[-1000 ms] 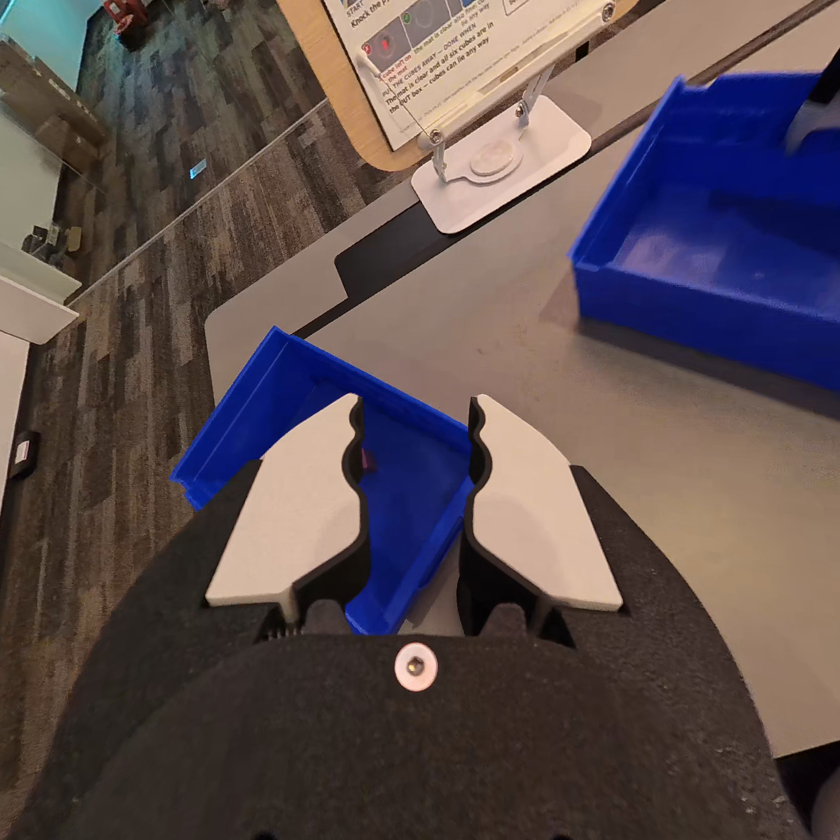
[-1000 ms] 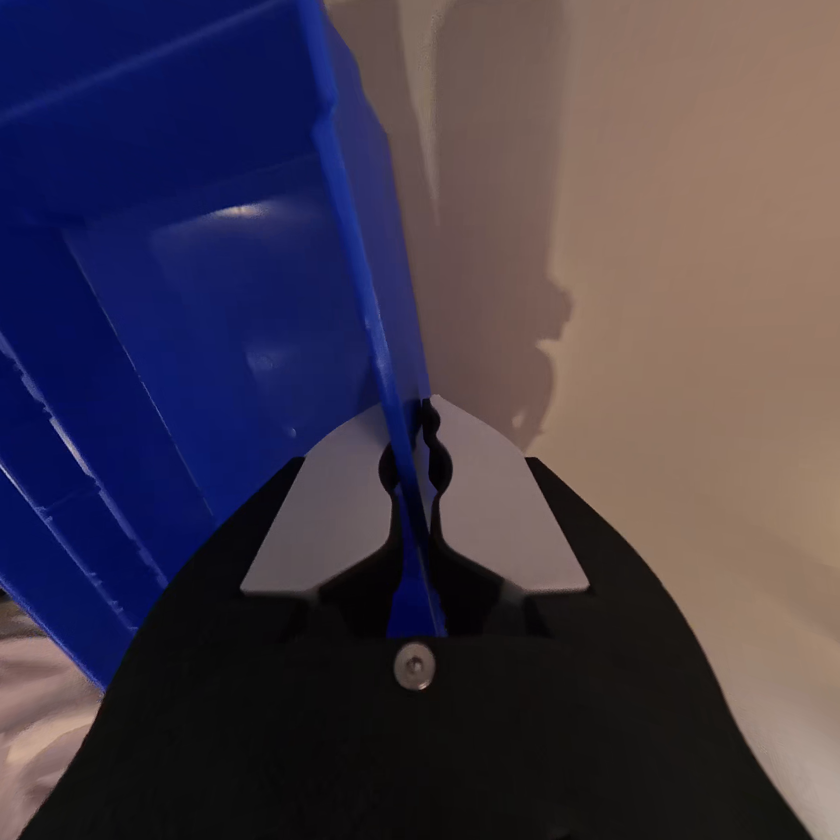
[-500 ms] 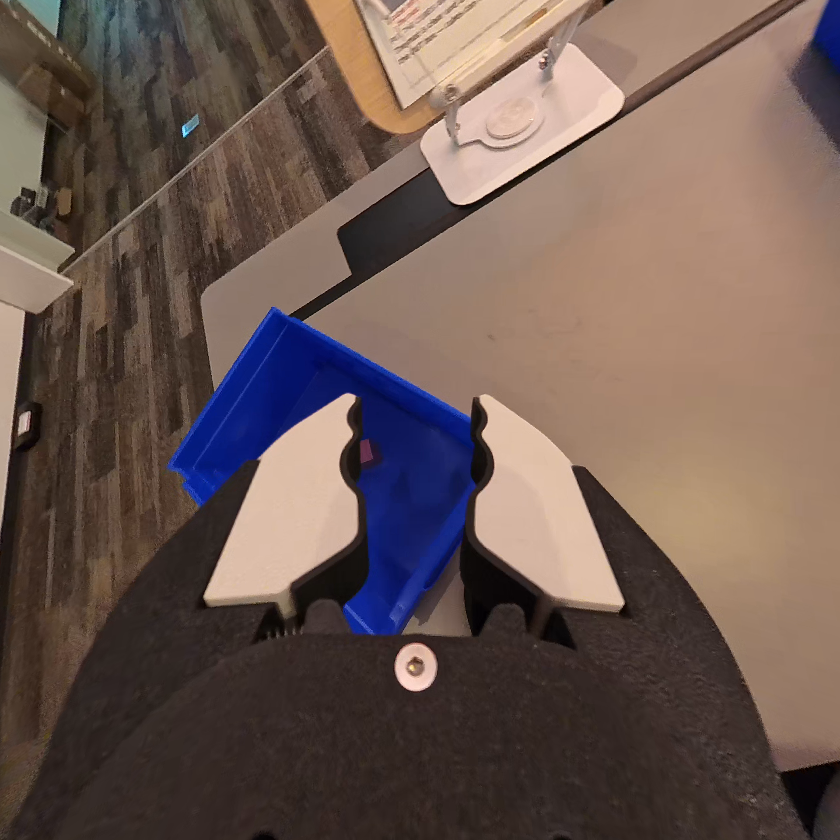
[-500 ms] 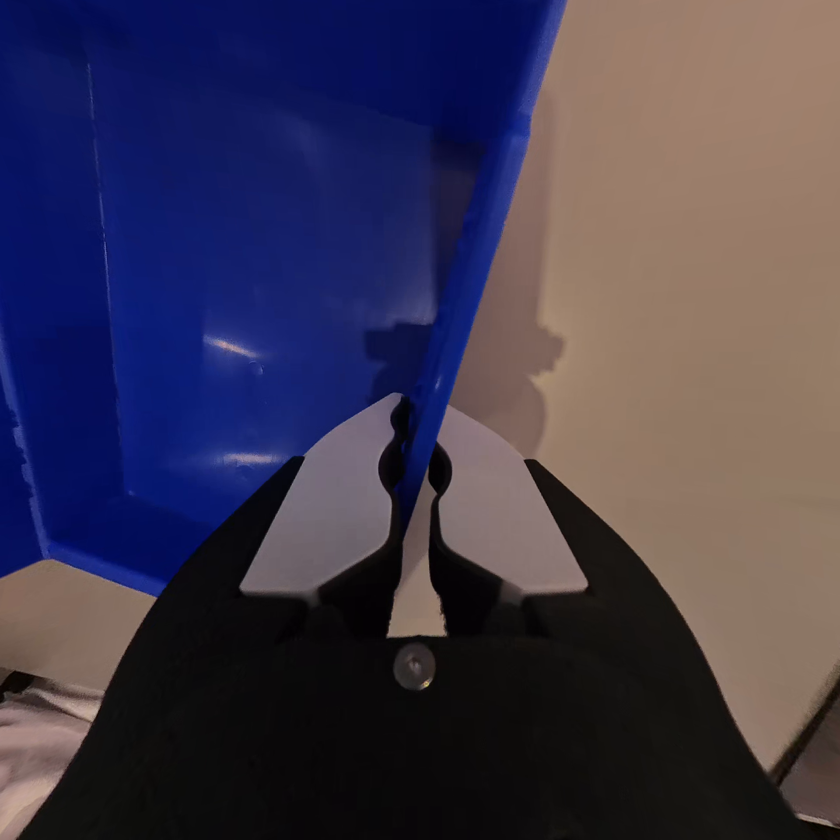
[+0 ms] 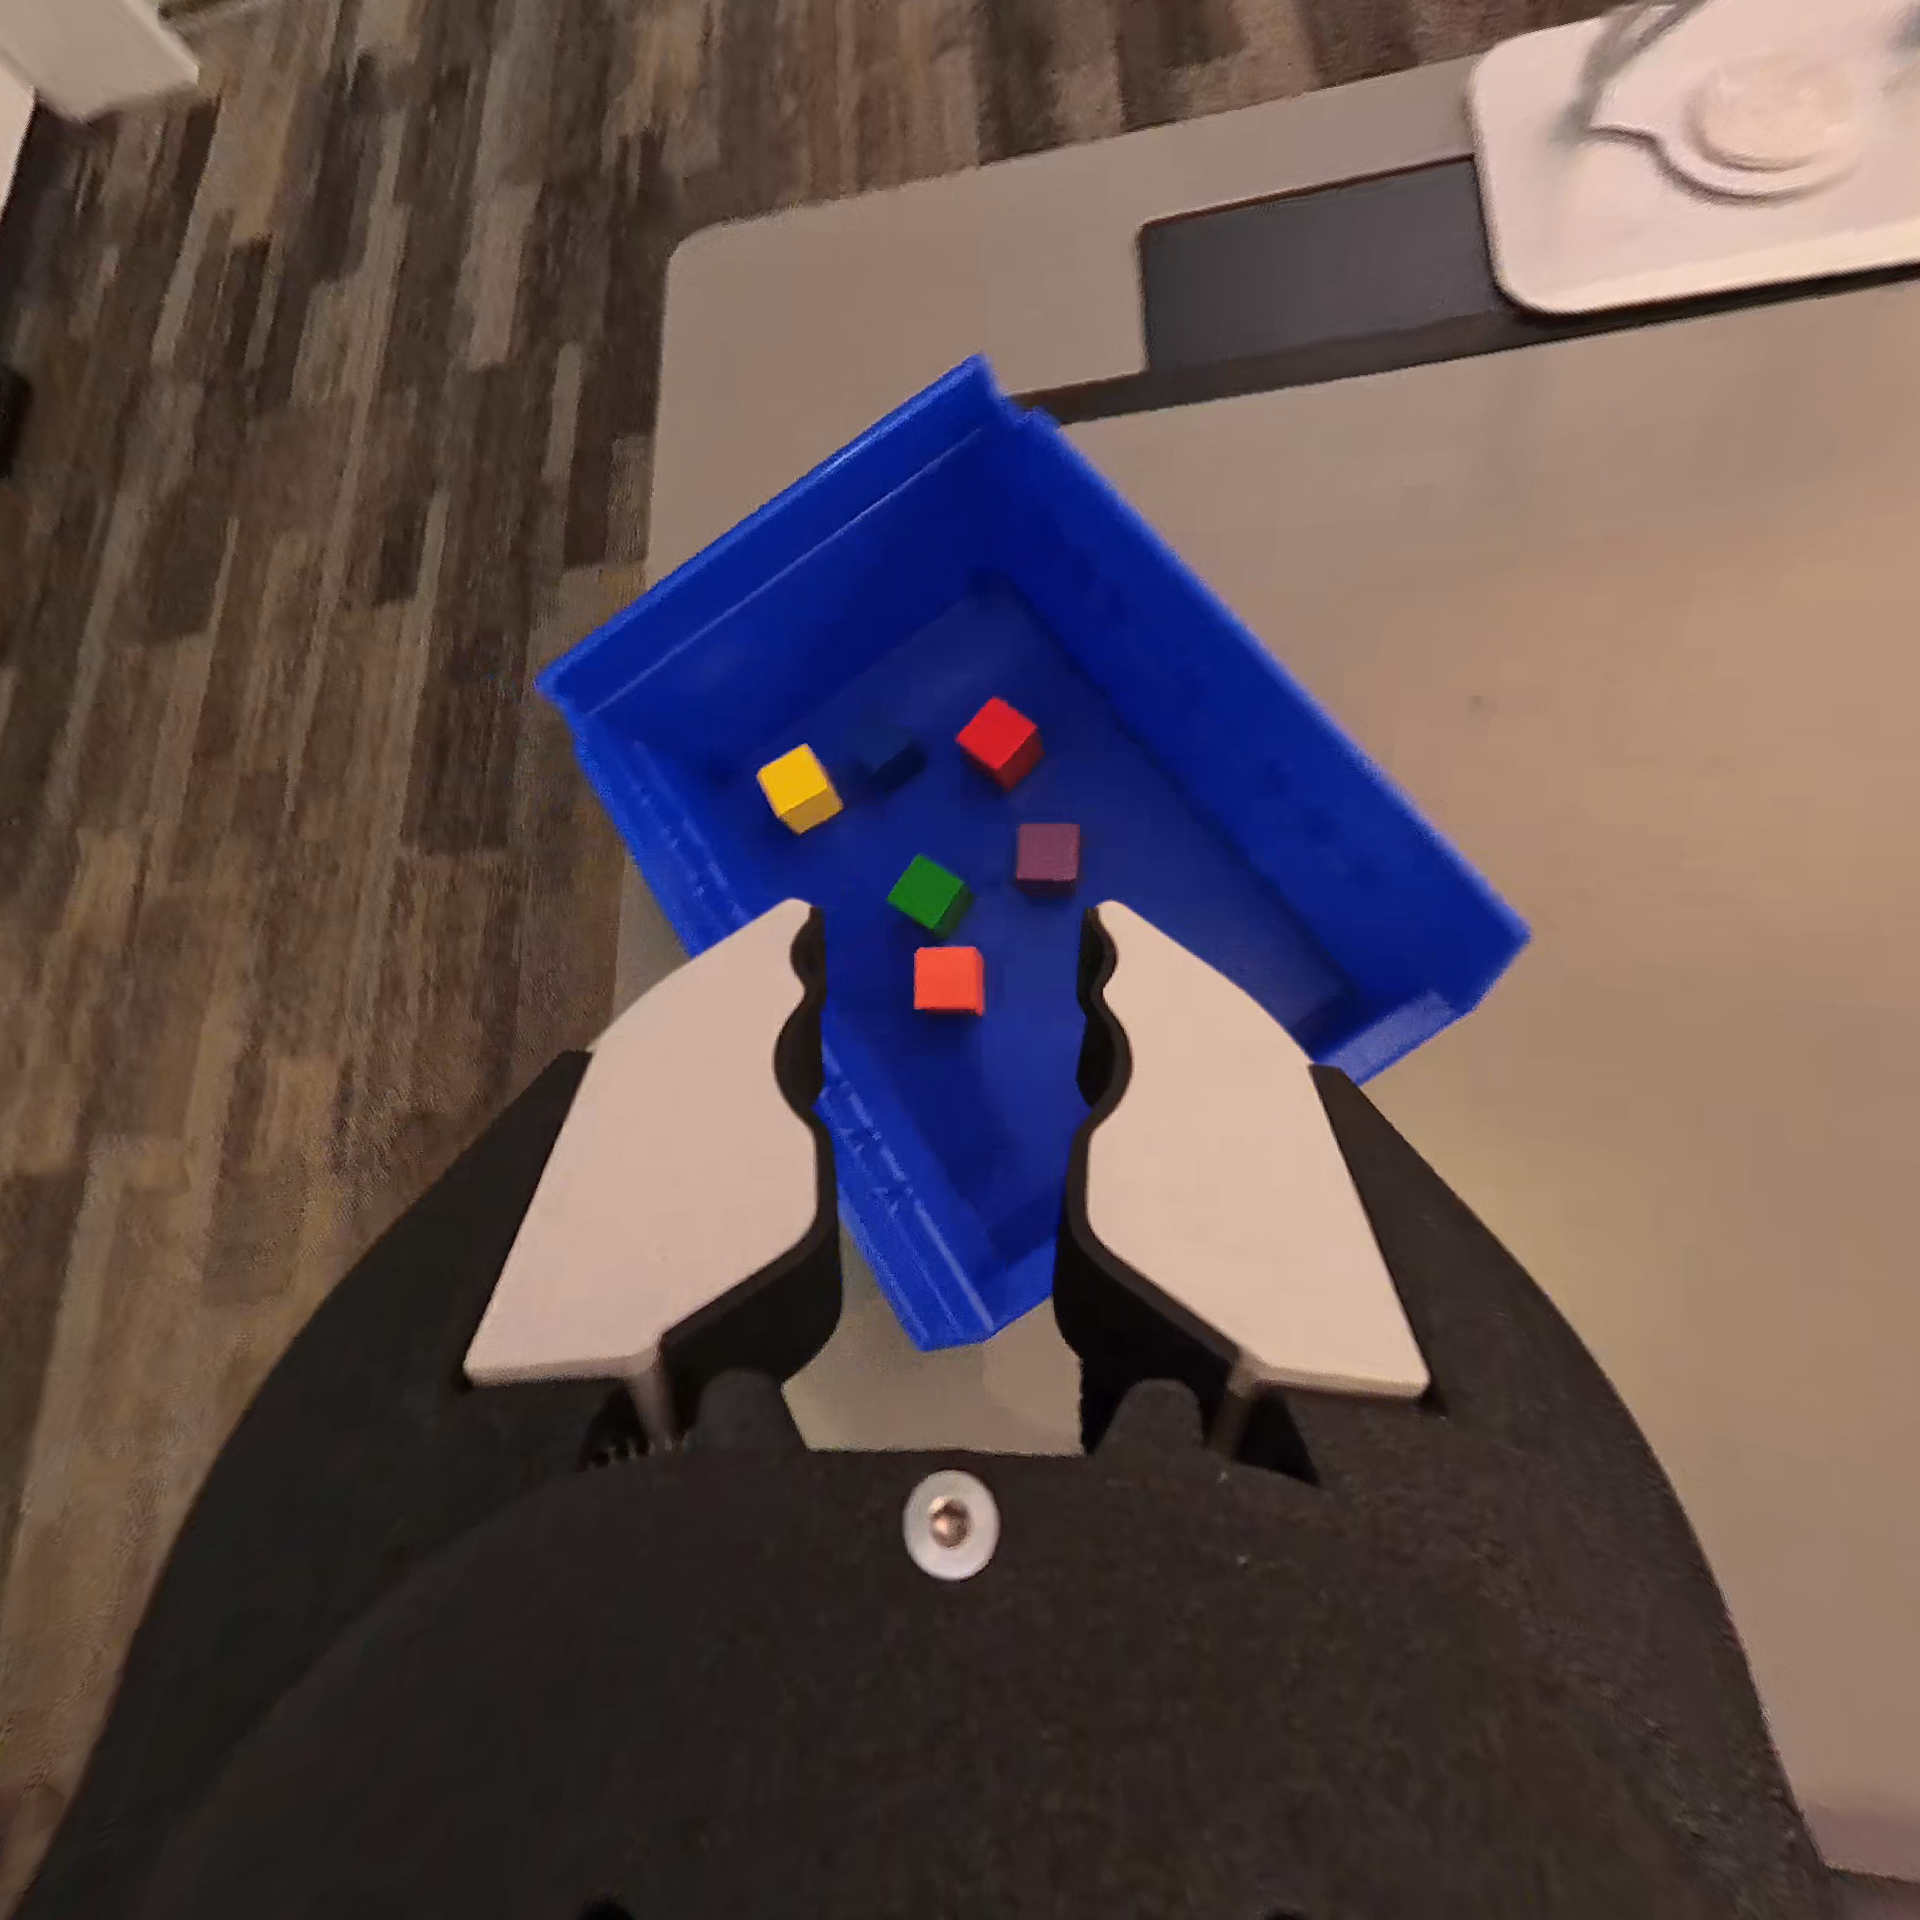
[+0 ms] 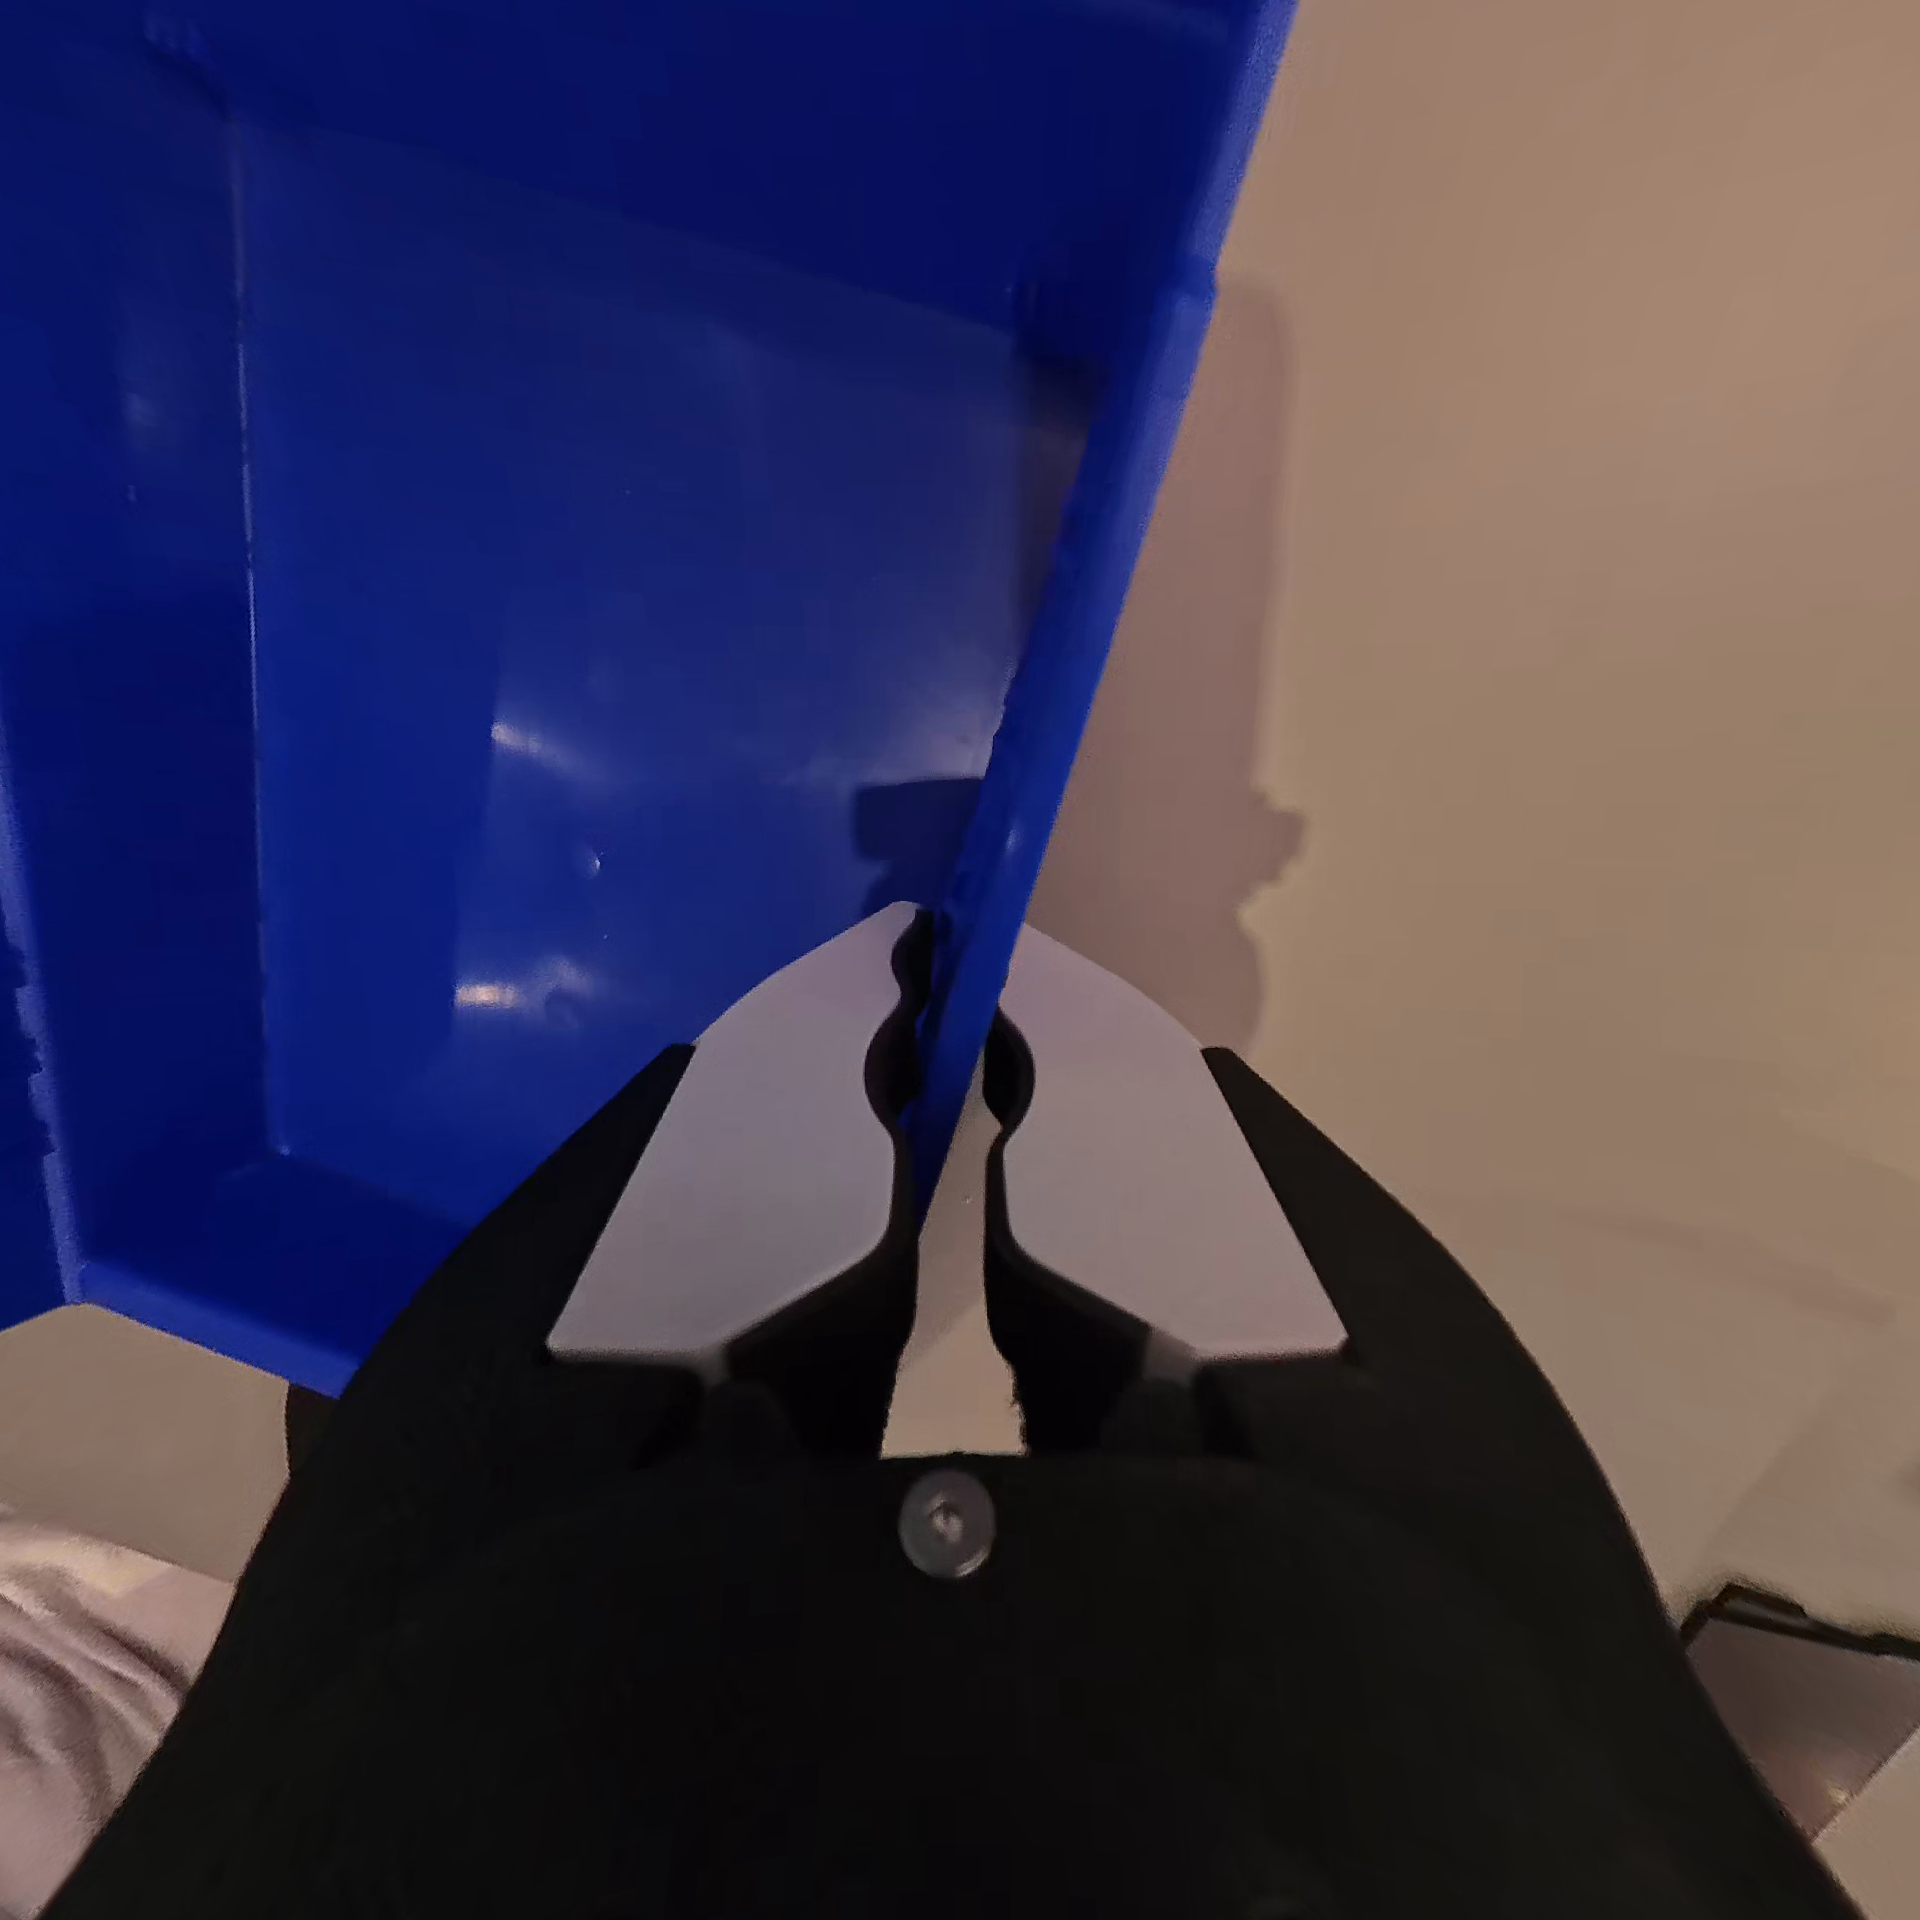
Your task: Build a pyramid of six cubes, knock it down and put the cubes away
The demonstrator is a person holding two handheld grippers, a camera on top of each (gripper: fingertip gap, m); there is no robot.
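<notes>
A blue bin [image 5: 1247, 727] sits at the table's left corner and holds several small cubes: yellow [image 5: 798, 787], dark blue [image 5: 888, 750], red [image 5: 1000, 740], purple [image 5: 1047, 854], green [image 5: 928, 894] and orange [image 5: 948, 979]. My left gripper [image 5: 951, 914] is open and empty above the near half of this bin. My right gripper [image 6: 956, 925] is shut on the right side wall of a second blue bin [image 6: 623, 623]. What shows of that bin's inside is empty.
The wooden floor [image 5: 260, 623] lies just left of the table corner. A white stand base [image 5: 1714, 156] and a dark recess [image 5: 1299, 281] are at the table's far edge. Grey table [image 6: 1558, 623] lies right of the held bin, and light cloth [image 6: 83, 1662] shows at the lower left. About 80 cm separates my left fingertips from my right.
My left gripper has swung to look down into the corner bin, so its cubes now show. The bin in my right gripper has swung round and has left the left wrist view.
</notes>
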